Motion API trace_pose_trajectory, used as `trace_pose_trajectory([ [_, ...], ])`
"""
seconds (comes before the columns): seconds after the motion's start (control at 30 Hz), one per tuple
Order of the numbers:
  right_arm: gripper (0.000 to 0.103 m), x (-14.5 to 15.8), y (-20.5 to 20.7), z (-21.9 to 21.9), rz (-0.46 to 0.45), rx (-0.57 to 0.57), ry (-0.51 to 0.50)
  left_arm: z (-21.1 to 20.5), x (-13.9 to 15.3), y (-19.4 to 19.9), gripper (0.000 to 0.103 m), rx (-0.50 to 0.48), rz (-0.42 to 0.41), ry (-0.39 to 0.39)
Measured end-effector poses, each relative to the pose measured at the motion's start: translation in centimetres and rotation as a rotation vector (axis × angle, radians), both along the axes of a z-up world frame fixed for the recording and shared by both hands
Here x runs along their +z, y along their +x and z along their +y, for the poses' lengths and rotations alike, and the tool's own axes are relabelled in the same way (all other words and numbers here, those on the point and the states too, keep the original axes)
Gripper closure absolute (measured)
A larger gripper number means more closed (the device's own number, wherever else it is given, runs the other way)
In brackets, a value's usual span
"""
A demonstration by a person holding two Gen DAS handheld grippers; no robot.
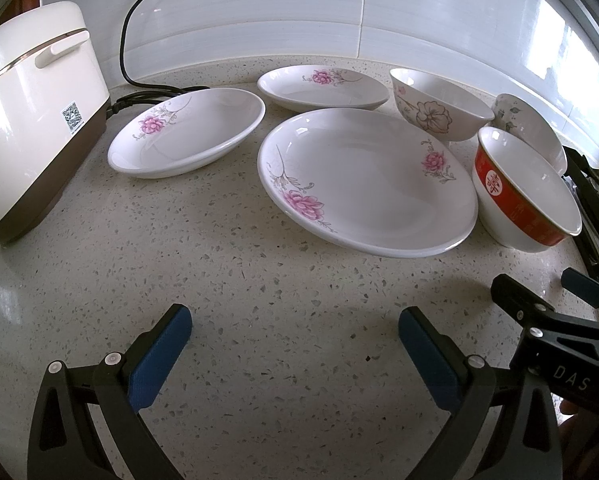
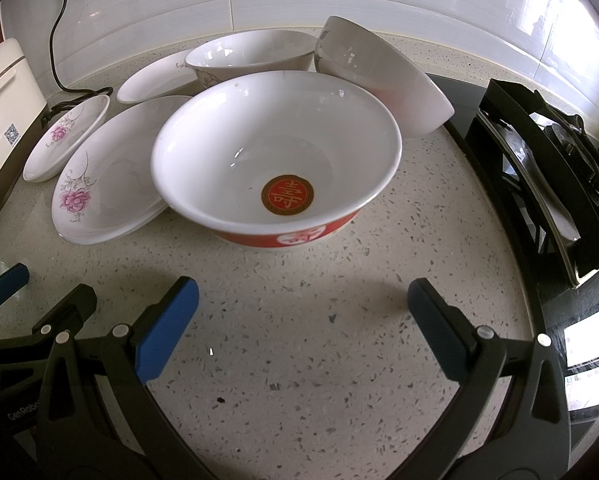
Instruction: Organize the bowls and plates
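Left wrist view: left tongs (image 1: pixel 295 326) wide open, empty, blue pads hovering over bare speckled tabletop (image 1: pixel 235 264). Large flowered plate (image 1: pixel 363 184) lies ahead of the tongs, slightly right, well apart from the pads. Second flowered plate (image 1: pixel 187 132) sits ahead-left, third plate (image 1: pixel 323 88) farther back near the tiled wall. Red-banded bowl (image 1: pixel 527 196) stands just right of the large plate, touching or nearly touching its rim; cannot tell which. Outlined-flower bowl (image 1: pixel 439 104) behind it, another bowl (image 1: pixel 531 128) tilted at far right. Rice cooker (image 1: pixel 35 116) at left edge with its black cord (image 1: pixel 139 20). Right tongs visible at lower right of this view.

Right wrist view: right tongs (image 2: pixel 303 308) also spread wide, holding nothing, touching nothing. Red-banded bowl (image 2: pixel 277 156) sits upright directly ahead, centred between the two pads but clear of them, red medallion inside its bottom. Large plate (image 2: pixel 107 176) is beside the bowl's left side, its rim tucked under the bowl's edge. Tilted bowl (image 2: pixel 383 72) leans behind-right. Gas stove (image 2: pixel 547 160) at right.
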State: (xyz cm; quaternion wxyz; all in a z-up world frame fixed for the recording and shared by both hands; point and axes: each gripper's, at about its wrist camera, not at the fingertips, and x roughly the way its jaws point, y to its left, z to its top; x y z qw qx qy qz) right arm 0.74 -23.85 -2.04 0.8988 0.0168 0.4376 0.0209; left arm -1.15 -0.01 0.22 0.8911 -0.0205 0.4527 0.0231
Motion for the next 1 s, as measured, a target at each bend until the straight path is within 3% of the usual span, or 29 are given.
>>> trace_pose_trajectory([
  [0.63,0.0,-0.1,-0.5,0.2,-0.003,0.002,0.008,0.0,0.0,-0.2,0.0,-0.018,0.004,0.001],
  [1.0,0.0,2.4,-1.0,-0.1,0.0,-0.028,0.073,0.3,1.9,-0.1,0.0,-0.066,-0.013,0.037],
])
